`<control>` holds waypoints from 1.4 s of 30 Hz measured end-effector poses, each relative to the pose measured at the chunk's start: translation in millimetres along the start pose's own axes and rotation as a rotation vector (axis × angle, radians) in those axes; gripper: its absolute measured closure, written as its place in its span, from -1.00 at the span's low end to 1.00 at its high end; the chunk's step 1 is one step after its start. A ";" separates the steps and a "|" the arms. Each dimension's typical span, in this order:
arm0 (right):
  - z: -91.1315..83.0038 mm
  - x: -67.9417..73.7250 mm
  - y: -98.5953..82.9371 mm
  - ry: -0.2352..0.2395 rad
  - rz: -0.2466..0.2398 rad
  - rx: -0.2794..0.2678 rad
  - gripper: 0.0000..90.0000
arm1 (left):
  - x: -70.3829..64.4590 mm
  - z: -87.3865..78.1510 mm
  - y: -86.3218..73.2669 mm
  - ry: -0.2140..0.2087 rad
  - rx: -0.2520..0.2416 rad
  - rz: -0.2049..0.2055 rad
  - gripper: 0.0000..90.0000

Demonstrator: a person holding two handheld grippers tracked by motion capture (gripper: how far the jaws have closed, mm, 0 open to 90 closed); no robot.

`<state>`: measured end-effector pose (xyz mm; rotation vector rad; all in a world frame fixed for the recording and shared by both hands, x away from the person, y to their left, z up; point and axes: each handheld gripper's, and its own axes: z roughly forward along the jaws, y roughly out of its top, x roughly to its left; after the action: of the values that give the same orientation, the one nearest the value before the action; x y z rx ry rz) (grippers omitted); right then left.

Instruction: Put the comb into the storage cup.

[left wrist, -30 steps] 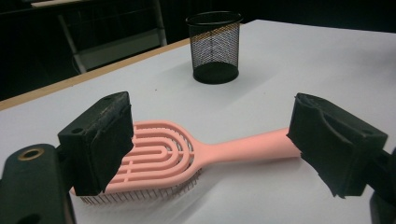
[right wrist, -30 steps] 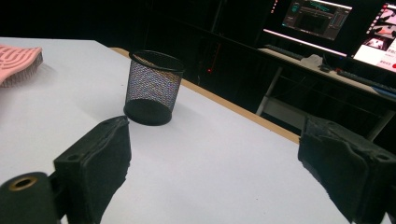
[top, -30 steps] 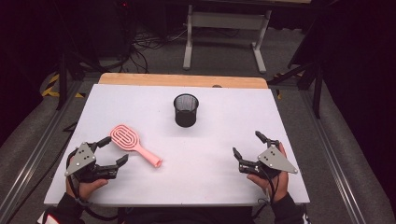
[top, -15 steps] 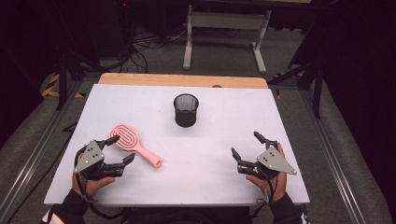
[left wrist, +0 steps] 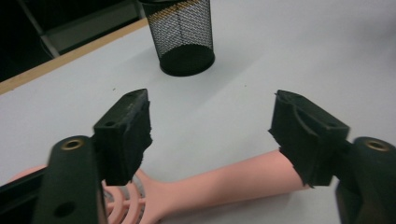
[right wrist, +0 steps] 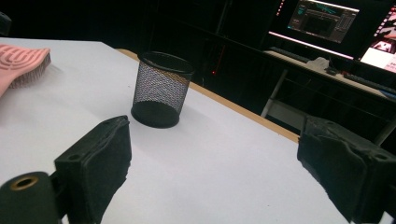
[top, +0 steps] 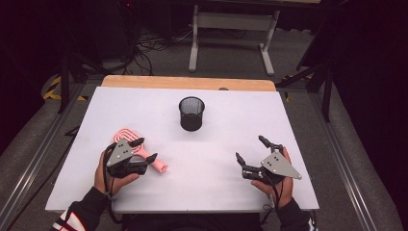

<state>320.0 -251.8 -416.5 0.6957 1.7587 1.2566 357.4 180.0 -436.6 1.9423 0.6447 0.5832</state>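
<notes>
Now I have the left gripper [top: 144, 150] spread wide astride the pink brush [left wrist: 219, 184] handle at near left, lined up to pinch; the right gripper [top: 250, 154] waits released, near right.

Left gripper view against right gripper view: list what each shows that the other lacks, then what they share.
Left gripper view alone: the pink brush's handle lying across between the left gripper's open jaws, below the pads. Right gripper view alone: lit monitors on a desk behind the table, and the brush's ribbed head at the far left edge, seen past the open right gripper. Both: the black mesh cup standing upright on the white table, and the table's wooden far edge.
</notes>
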 end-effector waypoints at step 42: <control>4.6 2.1 -7.4 0.016 -0.064 0.076 -0.72 | 7.6 24.3 -14.1 -0.201 0.346 0.032 1.00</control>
<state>323.2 -250.5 -424.7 0.6688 1.8349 1.1603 376.0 174.7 -458.4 2.3017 0.6174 0.3025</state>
